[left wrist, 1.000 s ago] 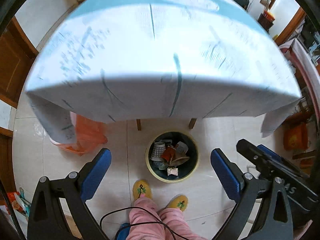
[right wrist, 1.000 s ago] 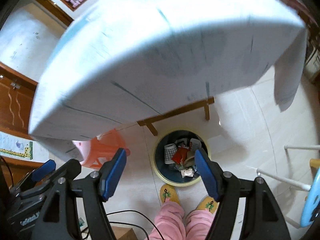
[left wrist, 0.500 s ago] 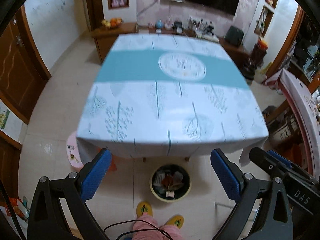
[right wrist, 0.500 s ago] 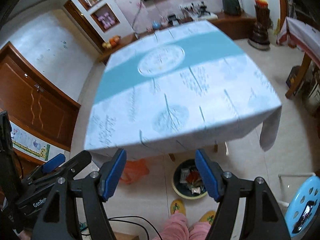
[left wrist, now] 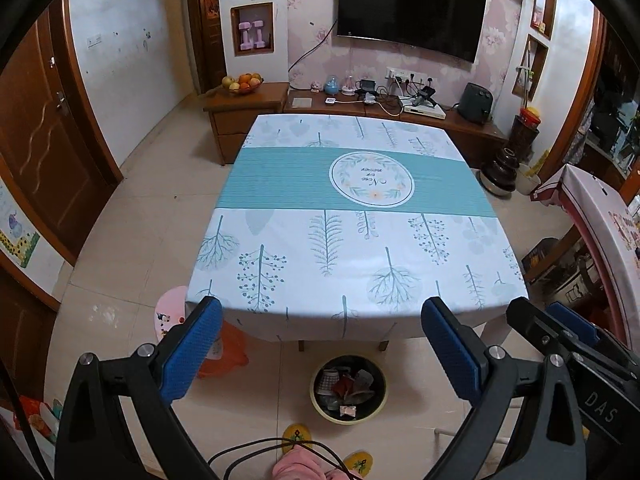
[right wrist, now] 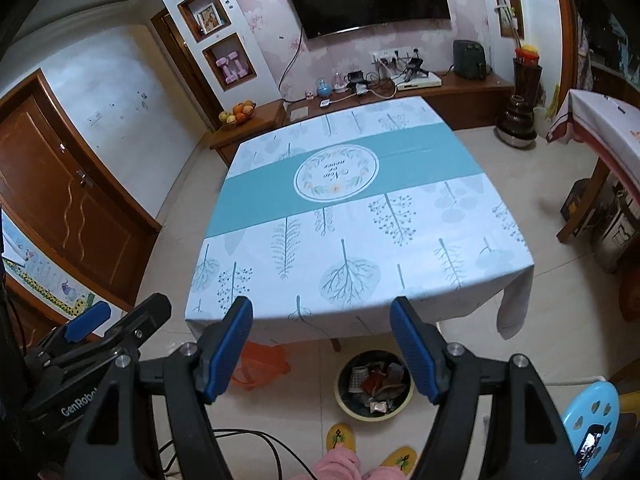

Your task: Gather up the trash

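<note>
The trash bin (left wrist: 349, 389) is sitting on the tiled floor just in front of the bench (left wrist: 352, 240), its dark bowl ringed by a pale yellow rim and filled with crumpled trash (left wrist: 346, 388): a checked paper cup, something red, small wrappers. It is lying just ahead of the person's yellow slippers (right wrist: 340, 438).

Compared with a second ago, both cameras are looking from much higher and farther back; the bench, which was filling the views in a blur, is now showing its whole top, and the bin is looking much smaller.

The left gripper (left wrist: 320, 344) is hanging with its blue pads wide apart and gripping nothing, and the right gripper (right wrist: 322, 344) is likewise spread apart and holding nothing (both are well above the bin).

The tablecloth (right wrist: 360, 232), white with tree prints and a teal band, is draping over the bench's near edge. An orange stool (right wrist: 258, 364) is standing under the bench to the left of the bin, and a blue stool (right wrist: 592, 420) is sitting off to the right.
</note>
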The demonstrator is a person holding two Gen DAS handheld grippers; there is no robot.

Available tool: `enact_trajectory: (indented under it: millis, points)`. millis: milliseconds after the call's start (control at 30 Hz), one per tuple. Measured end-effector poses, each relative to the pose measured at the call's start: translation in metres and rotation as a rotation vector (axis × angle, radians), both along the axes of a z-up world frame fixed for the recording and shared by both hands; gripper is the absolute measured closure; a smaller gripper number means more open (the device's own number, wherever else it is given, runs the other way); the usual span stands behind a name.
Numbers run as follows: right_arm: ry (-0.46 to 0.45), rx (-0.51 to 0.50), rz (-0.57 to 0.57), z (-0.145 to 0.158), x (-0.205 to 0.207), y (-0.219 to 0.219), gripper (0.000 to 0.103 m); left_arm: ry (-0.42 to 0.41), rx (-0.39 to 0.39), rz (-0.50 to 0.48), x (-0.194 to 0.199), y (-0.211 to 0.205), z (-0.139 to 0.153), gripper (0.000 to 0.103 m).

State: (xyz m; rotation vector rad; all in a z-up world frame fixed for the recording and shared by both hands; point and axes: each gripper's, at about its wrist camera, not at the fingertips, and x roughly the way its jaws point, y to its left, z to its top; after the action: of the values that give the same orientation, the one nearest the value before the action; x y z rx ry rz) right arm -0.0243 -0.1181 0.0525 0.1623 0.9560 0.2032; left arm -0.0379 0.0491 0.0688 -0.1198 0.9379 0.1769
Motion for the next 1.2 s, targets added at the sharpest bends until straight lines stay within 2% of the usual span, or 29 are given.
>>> enact_trajectory:
  millis: [267,1200]
  points:
    - [-0.041,-0.014,-0.010,0.012,-0.006,0.002,0.031,-0.006,0.023,-0.015,0.000,-0.006,0.004,0.004]
    - [-0.016,-0.031,-0.035,0.008,-0.001,0.000,0.031,0.028,0.025,-0.026,0.007,-0.009,-0.004,0.004]
